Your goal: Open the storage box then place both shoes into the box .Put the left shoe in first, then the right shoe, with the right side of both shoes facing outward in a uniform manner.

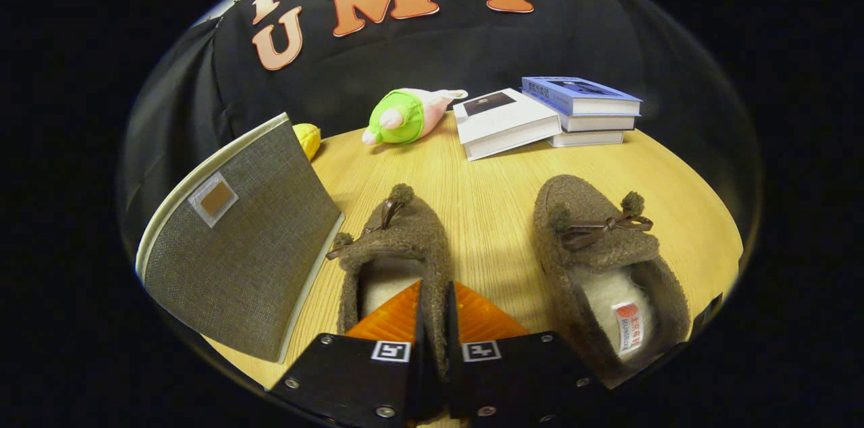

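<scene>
Tongs (432,320) clenched on the left shoe (395,252), one orange finger inside the opening, the other outside its wall, a rim grip fit for lifting. The storage box (236,239) stands just beside it, the right shoe (607,266) waiting on the table (486,171).

Fuzzy fleece slippers (398,246), woven grey cloth box (243,259), matt wood-grain table (486,192), paper books (580,104)

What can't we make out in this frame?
- Storage box interior: gripper view, its grey fabric panel blocks it.
- Left shoe's heel: behind the tool, whose fingers pinch the side wall.
- Right shoe's heel: cut off at the view's edge.
- Yellow object: mostly behind the box.
</scene>
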The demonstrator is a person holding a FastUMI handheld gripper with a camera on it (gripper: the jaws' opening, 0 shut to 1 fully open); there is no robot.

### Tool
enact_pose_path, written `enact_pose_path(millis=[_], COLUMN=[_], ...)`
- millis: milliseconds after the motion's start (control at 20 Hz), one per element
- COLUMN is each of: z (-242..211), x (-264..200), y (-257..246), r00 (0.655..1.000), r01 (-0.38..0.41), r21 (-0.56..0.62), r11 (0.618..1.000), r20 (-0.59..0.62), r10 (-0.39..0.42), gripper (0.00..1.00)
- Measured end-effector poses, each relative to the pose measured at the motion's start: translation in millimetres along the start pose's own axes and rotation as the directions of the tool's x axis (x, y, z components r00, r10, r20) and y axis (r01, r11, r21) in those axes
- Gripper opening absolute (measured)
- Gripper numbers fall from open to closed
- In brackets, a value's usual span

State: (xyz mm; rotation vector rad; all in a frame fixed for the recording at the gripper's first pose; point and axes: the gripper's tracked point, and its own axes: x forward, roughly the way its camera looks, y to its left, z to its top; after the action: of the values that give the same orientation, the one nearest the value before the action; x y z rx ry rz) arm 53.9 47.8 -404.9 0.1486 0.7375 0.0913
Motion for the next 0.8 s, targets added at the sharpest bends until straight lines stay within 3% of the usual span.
enact_pose_path(millis=[100, 800], z=[4.2, 96.2], x=[-2.3, -65.3], y=[-3.7, 30.6], r00=[1.0, 0.98], r01=[0.016, -0.001], r21=[0.047, 0.165], r11=[0.999, 0.986], r20=[0.012, 0.198], r10=[-0.016, -0.032], gripper=[0.05, 0.04])
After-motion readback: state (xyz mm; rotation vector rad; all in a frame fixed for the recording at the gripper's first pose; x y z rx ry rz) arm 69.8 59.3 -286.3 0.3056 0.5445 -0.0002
